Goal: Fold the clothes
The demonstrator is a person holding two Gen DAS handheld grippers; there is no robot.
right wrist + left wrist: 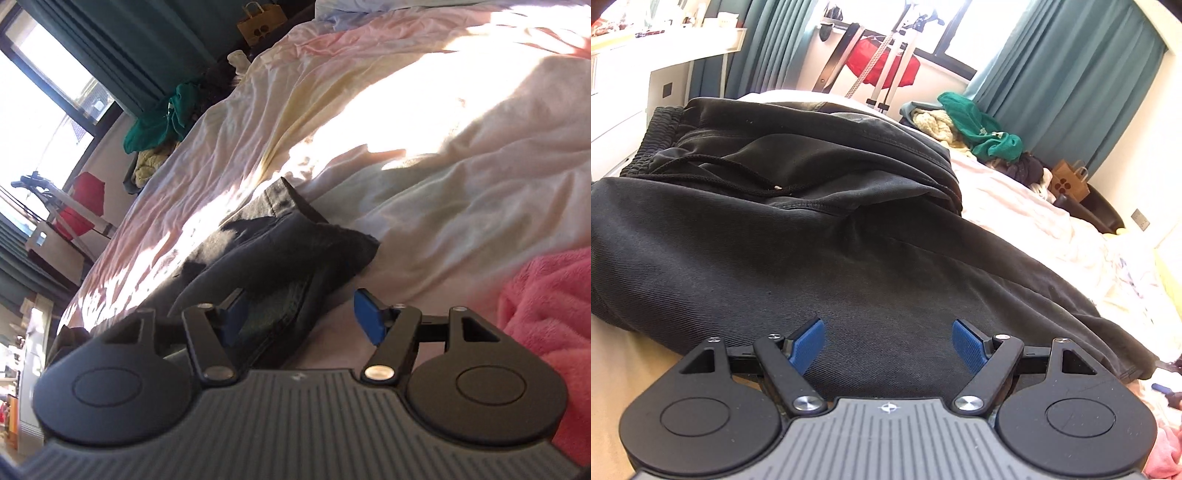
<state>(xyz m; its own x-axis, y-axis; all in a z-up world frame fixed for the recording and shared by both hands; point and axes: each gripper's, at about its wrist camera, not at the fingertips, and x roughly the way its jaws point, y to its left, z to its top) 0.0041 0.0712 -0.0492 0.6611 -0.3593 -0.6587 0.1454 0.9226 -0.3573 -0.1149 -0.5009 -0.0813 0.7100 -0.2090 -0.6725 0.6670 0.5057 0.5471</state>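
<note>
A pair of black cotton sweatpants (798,206) with an elastic waistband and a thin black drawstring lies spread on the bed, on a crumpled pale pink and white sheet (1027,221). In the left wrist view the sweatpants fill most of the picture: the waistband is at the far left, a folded layer lies on top at the far side, and the flat leg fabric runs toward the near right.

The left gripper (888,341) is just above the near part of this fabric. Its two blue pads stand wide apart, and nothing is between them; I cannot tell if the fingertips touch the cloth.

In the right wrist view the picture is rolled to one side. The right gripper (299,317) also has its blue pads apart, not pressing on anything. The hem end of the sweatpants (295,240) lies just beyond it and toward its left finger (234,317), which is over the dark cloth; the right finger (367,317) is over the pale sheet.

A fluffy pink blanket (546,314) lies near the right gripper, on the right. At the far edge of the bed there is a pile of clothes with a green garment (982,129) on top, and beyond it a brown paper bag (1069,179) and teal curtains (1063,81).
</note>
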